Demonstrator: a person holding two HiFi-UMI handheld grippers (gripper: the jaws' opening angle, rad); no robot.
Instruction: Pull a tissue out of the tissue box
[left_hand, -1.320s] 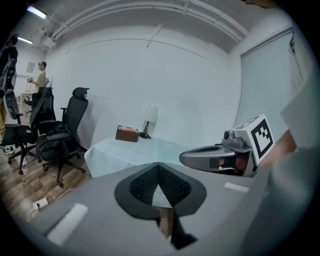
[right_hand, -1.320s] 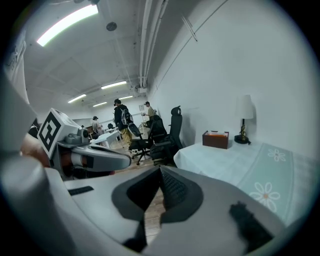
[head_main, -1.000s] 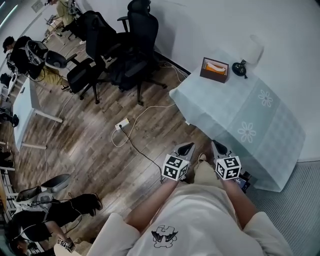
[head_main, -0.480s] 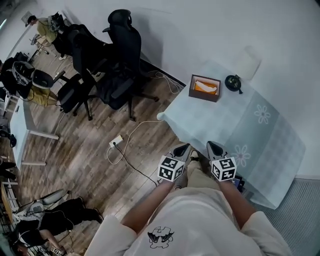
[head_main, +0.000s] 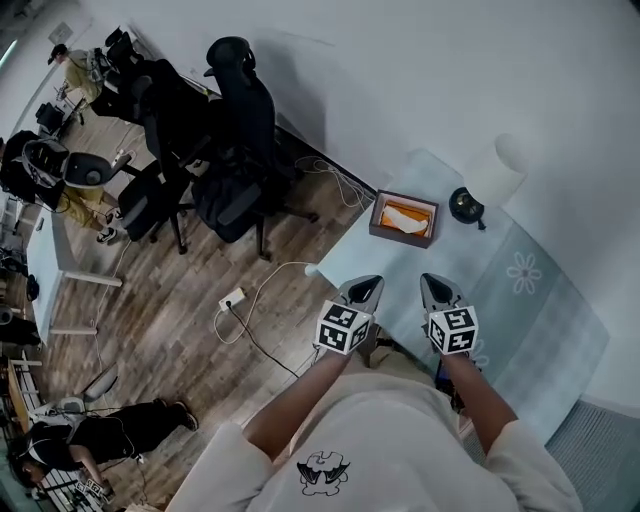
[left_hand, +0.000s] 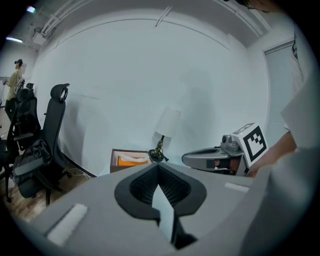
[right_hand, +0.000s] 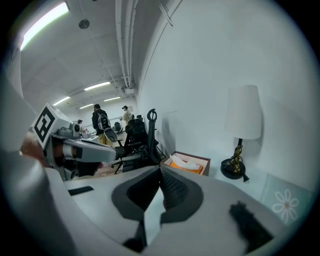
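A brown tissue box (head_main: 404, 217) with an orange pack and a white tissue sticking up stands at the far corner of a pale blue-green clothed table (head_main: 520, 310). It also shows in the left gripper view as the box (left_hand: 129, 160) and in the right gripper view as the box (right_hand: 186, 163). My left gripper (head_main: 364, 292) and right gripper (head_main: 438, 291) hover side by side over the table's near part, short of the box. Both are shut with nothing between the jaws.
A white-shaded lamp (head_main: 492, 180) on a dark base stands just right of the box. Black office chairs (head_main: 232, 150) cluster left of the table by the wall. A power strip and cable (head_main: 236, 300) lie on the wood floor. People sit at the far left.
Both grippers have come forward together from beside the table's near edge to above its top, and the tissue box now lies much closer ahead of them.
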